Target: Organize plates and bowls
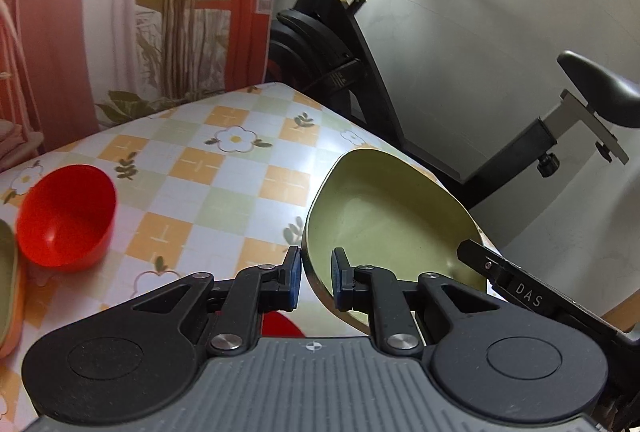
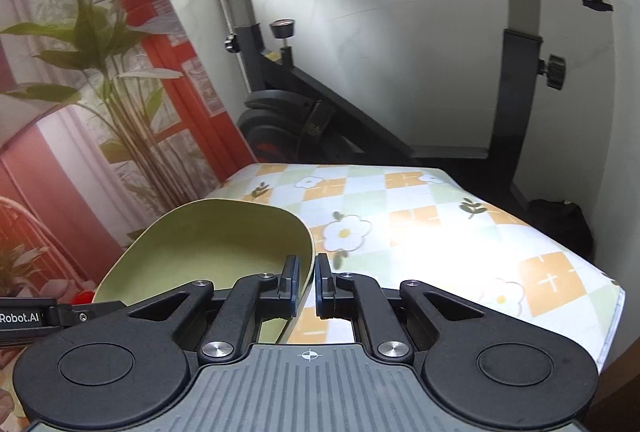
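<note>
With both grippers on opposite rim edges, the green plate [image 1: 384, 224] is held up off the table [image 1: 224, 188], tilted, likely so it can be carried level-ish and set onto a stack without sliding out of a single pinch.

Left gripper [image 1: 316, 278]: fingers close together, straddling the plate's near-left rim, 1 pad outside, 1 inside the well. Pads look just short of the rim on the outer side, so clamped vs. about to clamp is a judgement call; I read it as clamped.

Right gripper [image 2: 307, 286]: fingers nearly together with the plate's right rim wall between them, left pad inside, right pad outside. Reads as clamped.

Each wrist view shows the other gripper's finger at the far side of the plate, so the 2 grips sit roughly opposite.

Red bowl [image 1: 66, 216] stands upright on the table at left, well apart from the plate. Another green rim over an orange edge [image 1: 10, 296] shows at far left, probably the stack target.

Risk: uneven lift twists the plate out of 1 pinch.
</note>
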{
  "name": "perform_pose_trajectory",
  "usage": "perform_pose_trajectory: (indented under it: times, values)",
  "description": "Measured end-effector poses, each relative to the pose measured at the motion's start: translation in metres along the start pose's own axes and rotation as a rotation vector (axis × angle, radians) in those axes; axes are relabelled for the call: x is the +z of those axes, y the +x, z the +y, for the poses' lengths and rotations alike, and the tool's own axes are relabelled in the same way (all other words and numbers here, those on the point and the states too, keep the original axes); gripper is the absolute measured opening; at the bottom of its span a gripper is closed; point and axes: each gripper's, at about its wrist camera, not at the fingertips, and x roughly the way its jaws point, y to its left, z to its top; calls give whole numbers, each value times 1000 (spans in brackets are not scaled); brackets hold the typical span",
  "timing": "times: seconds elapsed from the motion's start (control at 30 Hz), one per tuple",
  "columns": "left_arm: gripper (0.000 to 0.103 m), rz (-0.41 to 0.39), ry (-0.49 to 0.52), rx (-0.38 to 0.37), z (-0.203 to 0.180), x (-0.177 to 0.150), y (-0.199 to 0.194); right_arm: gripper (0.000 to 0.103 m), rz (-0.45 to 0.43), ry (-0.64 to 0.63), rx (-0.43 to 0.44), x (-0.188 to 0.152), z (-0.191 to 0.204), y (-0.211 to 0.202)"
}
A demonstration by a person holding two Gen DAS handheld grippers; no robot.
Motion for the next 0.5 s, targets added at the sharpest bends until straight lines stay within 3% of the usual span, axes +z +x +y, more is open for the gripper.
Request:
perform_pose_trajectory:
  times: [0.5]
  values:
    - [17, -102, -163, 196, 106, -14, -107, 7, 42, -185, 288, -6, 156, -8]
